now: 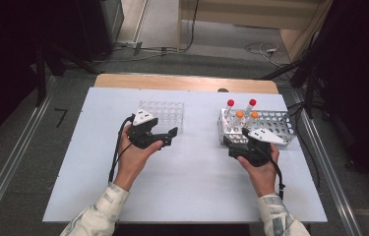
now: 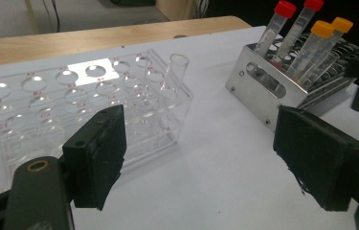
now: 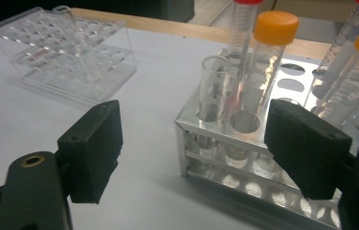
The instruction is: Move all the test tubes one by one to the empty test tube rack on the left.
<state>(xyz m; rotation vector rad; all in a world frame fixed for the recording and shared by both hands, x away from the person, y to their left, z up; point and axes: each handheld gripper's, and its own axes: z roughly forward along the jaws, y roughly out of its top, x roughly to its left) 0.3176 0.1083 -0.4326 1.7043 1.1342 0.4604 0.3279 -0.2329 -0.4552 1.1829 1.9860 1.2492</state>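
A flat white worktop (image 1: 187,187) with a pale wooden strip along its far edge is seen in the high view, set on a grey floor between two metal rails, with dark equipment to either side and cables trailing on the floor beyond. Most of the near half of the worktop is bare, and a broad open lane is left between the two racks. A clear acrylic tube rack (image 1: 165,114) stands left of centre toward the far side; in the left gripper view red codes are printed beside its holes, of which only A1, B1 and C1 at the left can be read with some confidence, the rest being too small. One clear uncapped plastic tube (image 2: 176,71) stands tilted in a hole at the right end of that rack. A shiny perforated metal tube rack (image 1: 275,124) stands right of centre, near the right edge of the worktop; two red-capped tubes (image 1: 230,104) and two orange-capped tubes (image 1: 240,114) are held in it at the left end, leaning, and a clear uncapped tube (image 3: 213,88) stands in its near corner hole. The left tool (image 1: 168,136) is held just in front of the acrylic rack, its jaws standing wide with nothing between them. The right tool (image 3: 201,153) is held at the near left corner of the metal rack, its jaws also wide apart and gripping nothing, with the rack's corner and the uncapped tube seen between them beyond the pads.
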